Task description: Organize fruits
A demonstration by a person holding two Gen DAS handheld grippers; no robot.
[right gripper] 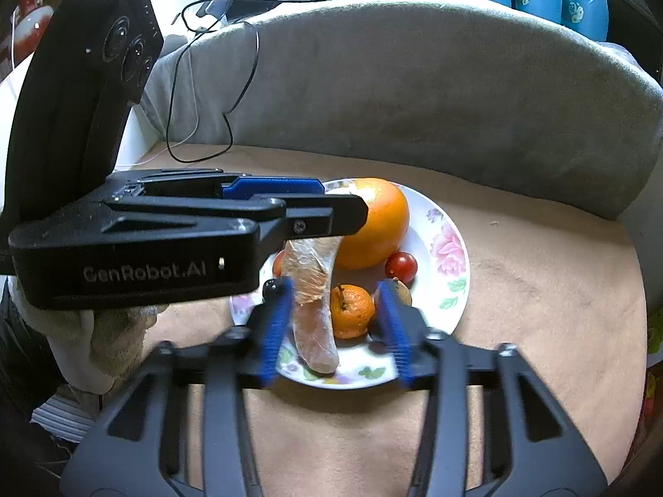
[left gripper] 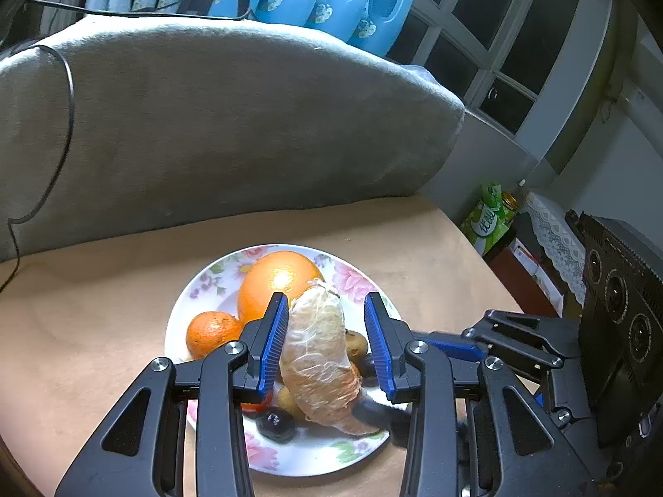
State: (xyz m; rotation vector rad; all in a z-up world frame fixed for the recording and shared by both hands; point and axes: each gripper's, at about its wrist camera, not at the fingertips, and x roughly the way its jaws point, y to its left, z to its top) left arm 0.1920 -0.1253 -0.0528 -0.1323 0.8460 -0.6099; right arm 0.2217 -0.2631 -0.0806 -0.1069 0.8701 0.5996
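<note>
Right claw, low in frame, spread apart and gripping nothing; left claw clamped shut above flowered plate at centre, holding wrapped fruit by its top end. Lower gently into bare space beside mandarin; ease grip only once settled.

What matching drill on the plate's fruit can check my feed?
Things:
1 large orange
2 cherry tomato
3 mandarin
4 long fruit piece

Descriptions:
A red
B wrapped in clear film
C biggest, at the far side of the plate
D small, orange, stem on top

Pairs: 1-C, 2-A, 3-D, 4-B
</note>
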